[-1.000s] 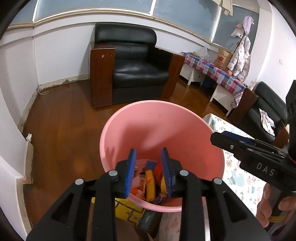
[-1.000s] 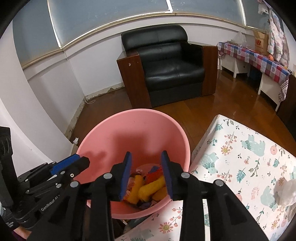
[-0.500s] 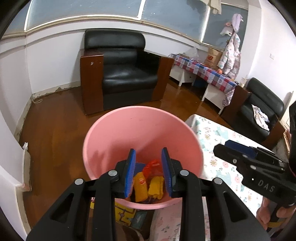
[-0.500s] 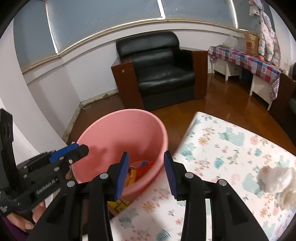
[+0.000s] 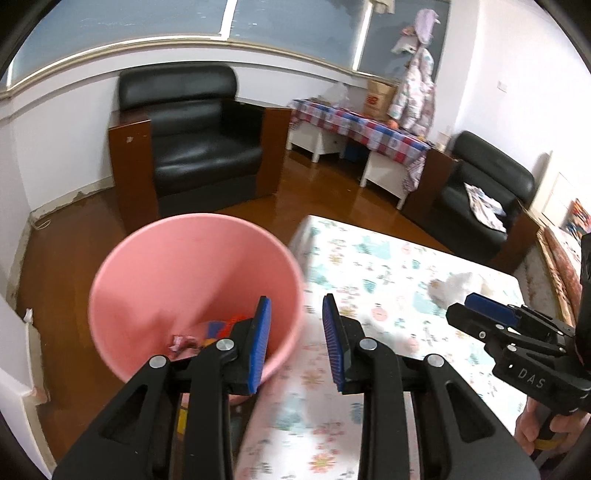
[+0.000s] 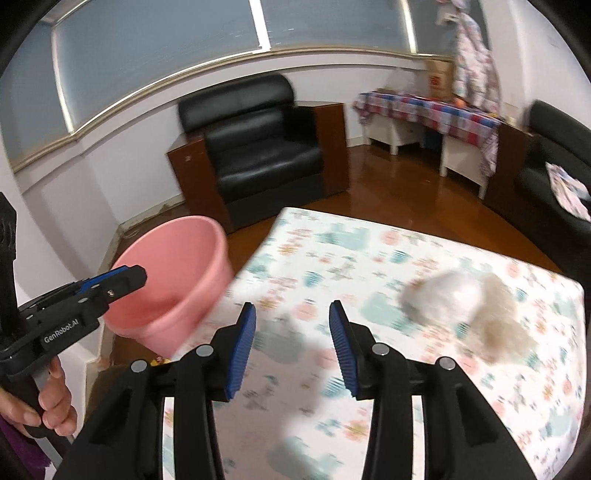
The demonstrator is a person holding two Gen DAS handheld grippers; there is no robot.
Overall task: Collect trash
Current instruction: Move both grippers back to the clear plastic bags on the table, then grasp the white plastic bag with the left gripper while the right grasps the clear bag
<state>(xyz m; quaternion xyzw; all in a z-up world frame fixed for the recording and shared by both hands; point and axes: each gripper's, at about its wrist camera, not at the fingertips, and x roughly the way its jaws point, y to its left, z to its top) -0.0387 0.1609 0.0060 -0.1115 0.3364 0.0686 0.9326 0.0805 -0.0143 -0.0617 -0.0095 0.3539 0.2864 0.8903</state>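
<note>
We hold the right gripper [image 6: 291,341] above the floral-patterned tabletop [image 6: 369,254], jaws opening, nothing between them. The crumpled white plastic trash [image 6: 443,295] lies ahead to its right. The left gripper [image 5: 295,341] stands open and empty at the round pink plastic bucket [image 5: 177,273] rim.

A black leather armchair [image 5: 192,136] with wooden sides stands against the far white wall [image 5: 66,122] under wide windows [image 5: 147,22] — glossy brown wood floor [image 5: 59,240], a checked-cloth table [image 5: 362,129] at right.
</note>
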